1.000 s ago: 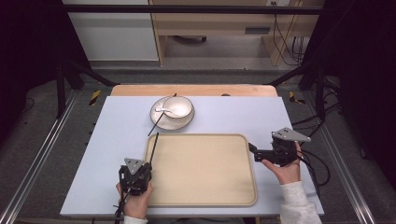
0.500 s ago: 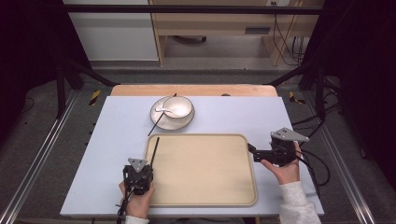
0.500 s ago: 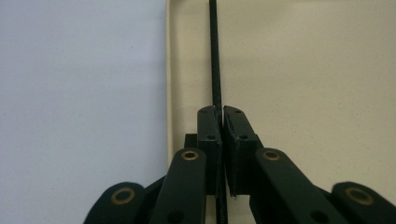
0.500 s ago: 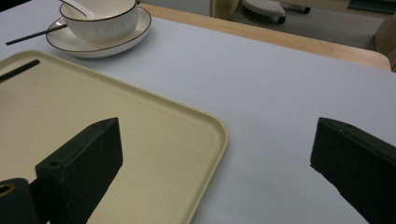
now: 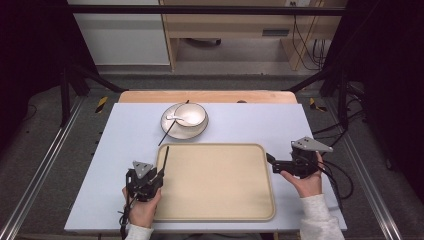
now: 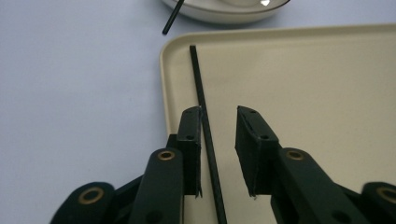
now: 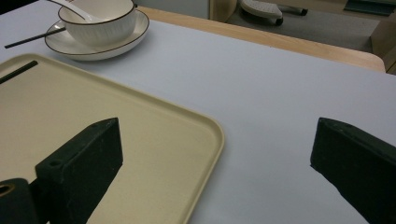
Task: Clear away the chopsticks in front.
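Left hand-held gripper (image 6: pixel 218 154), jaws just parted, straddles the black chopstick (image 6: pixel 201 107) without pinching it; the chopstick lies on the tray (image 6: pixel 327 93), along its left rim.

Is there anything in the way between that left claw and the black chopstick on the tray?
No, nothing visible. The chopstick lies on the tray right between the left gripper's jaws, which have just been opening. It sits beside the left-hand jaw, with a clear gap to the other.
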